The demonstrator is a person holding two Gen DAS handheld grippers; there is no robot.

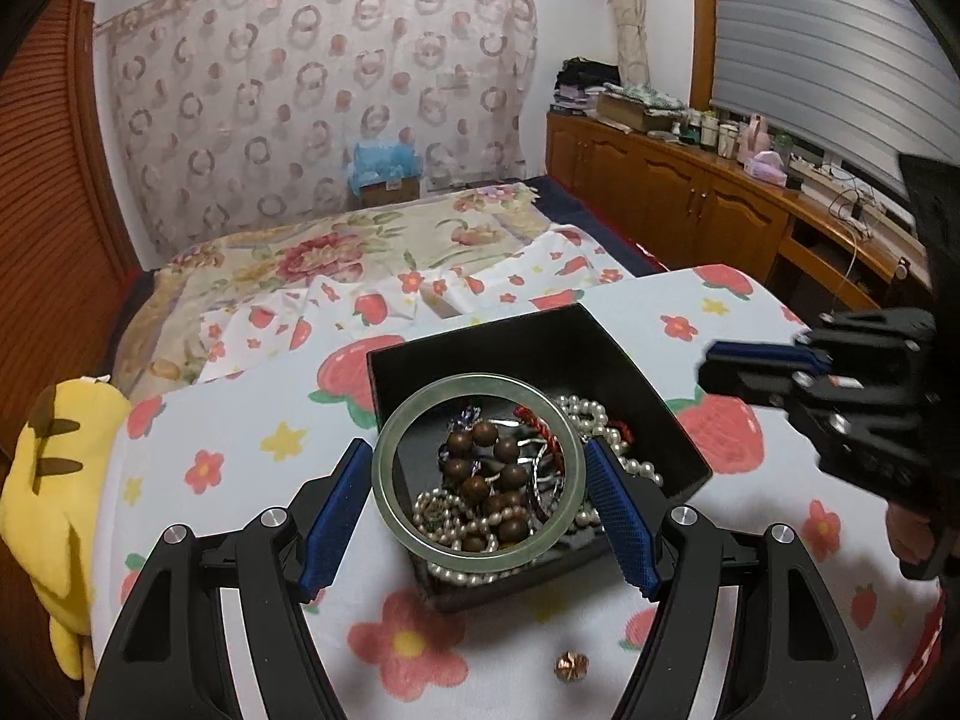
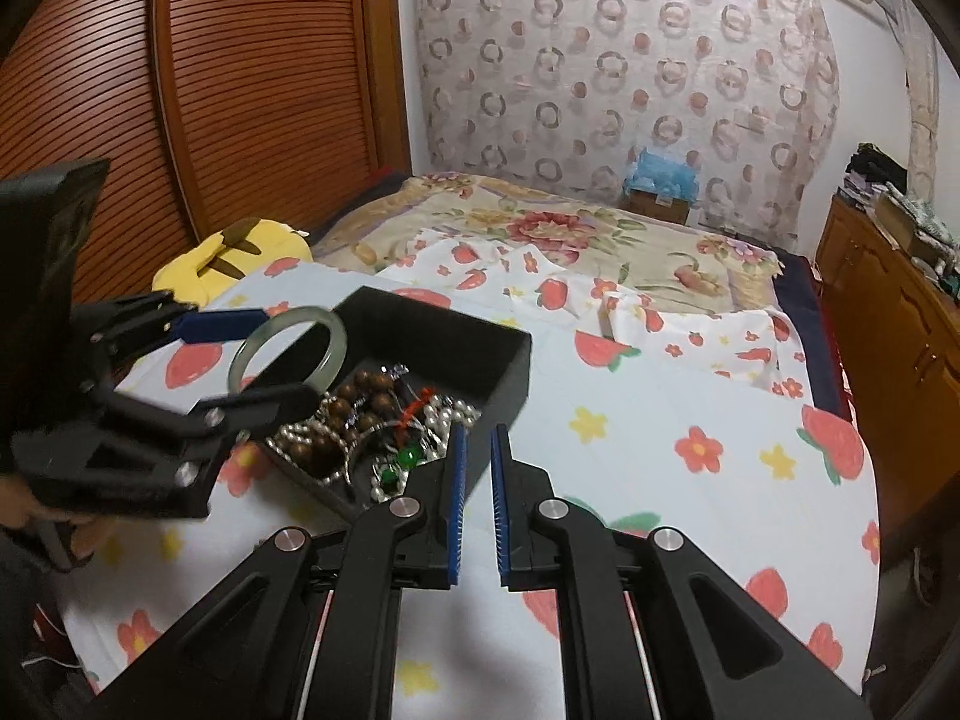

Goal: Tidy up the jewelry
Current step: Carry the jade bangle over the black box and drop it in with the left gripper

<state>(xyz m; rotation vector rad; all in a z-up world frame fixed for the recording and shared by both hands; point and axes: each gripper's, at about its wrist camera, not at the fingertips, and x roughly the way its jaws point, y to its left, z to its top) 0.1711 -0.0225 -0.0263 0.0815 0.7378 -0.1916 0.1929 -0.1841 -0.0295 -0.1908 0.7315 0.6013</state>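
- Bed [image 1: 336, 252] under floral cover, filling room behind the work area; wooden cabinets [image 1: 678, 192] along one side, slatted wooden door [image 2: 252, 78] along the other.
- Strawberry-and-flower cloth [image 1: 228, 420] spread flat as the work surface; yellow plush toy [image 1: 54, 480] at its left edge.
- Black open box [image 1: 540, 348] sitting on the cloth, about mid-surface.
- Inside the box, tangled: pearl strands [image 1: 600, 420], brown wooden bead bracelet [image 1: 486, 480], red and green bits, silver pieces.
- Left gripper [image 1: 480, 468] spread wide, blue pads pressed on opposite outer sides of pale green jade bangle [image 1: 390, 468]; bangle held above the box, contents visible through its ring.
- Right gripper [image 2: 477, 450] nearly closed, narrow gap between blue pads, nothing between them; tips just over the near right wall of the box, apart from the bangle.
- Small copper-coloured bead [image 1: 570, 666] lying loose on the cloth, near side of the box, outside it.
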